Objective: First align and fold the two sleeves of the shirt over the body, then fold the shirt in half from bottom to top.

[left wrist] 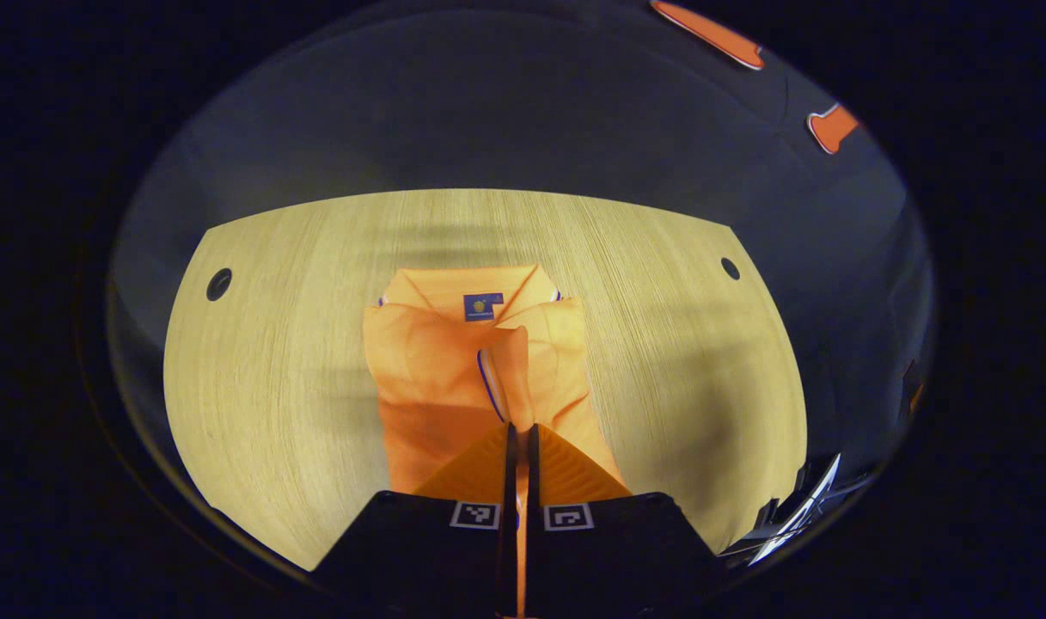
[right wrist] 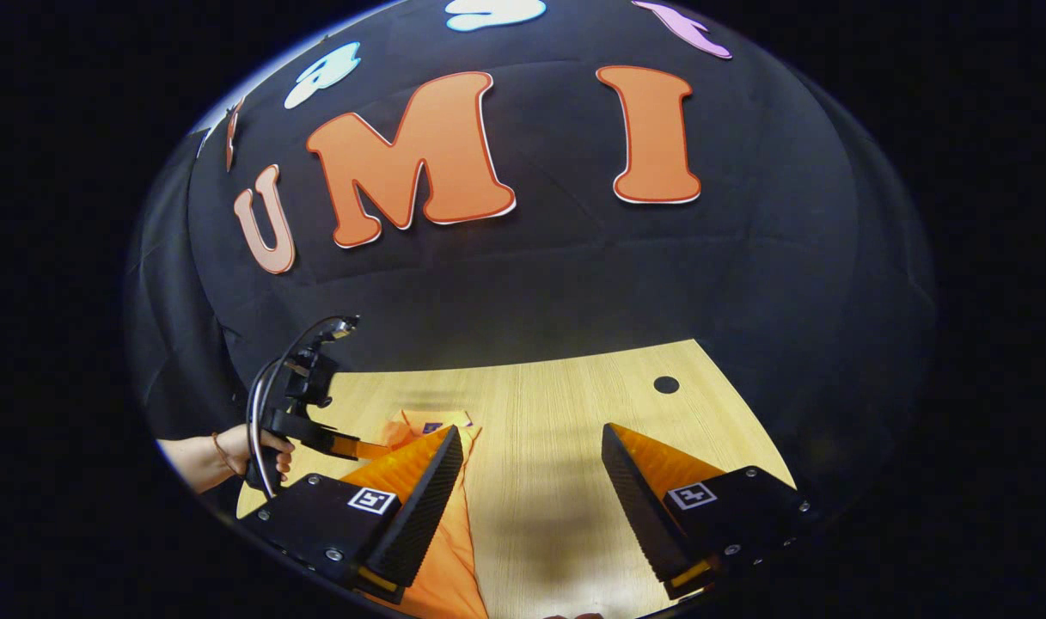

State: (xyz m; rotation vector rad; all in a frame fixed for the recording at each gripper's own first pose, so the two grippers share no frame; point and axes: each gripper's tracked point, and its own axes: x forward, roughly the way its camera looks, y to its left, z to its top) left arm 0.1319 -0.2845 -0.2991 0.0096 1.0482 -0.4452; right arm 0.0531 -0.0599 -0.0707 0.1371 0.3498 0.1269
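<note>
— On the desk [left wrist: 273,361] lies the shirt [left wrist: 428,378]; left gripper [left wrist: 520,434] pinches a sleeve [left wrist: 510,378] over the body.
— Right gripper [right wrist: 531,464] gapes empty (sleeve step, I judge); next, lay it flat.

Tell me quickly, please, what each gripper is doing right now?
Left gripper: shut on a fold of the orange shirt.
Right gripper: open, holding nothing.

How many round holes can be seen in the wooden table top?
2 in the left gripper view: one hole near the far left corner, another hole near the far right corner. The orange shirt may hide others.
</note>
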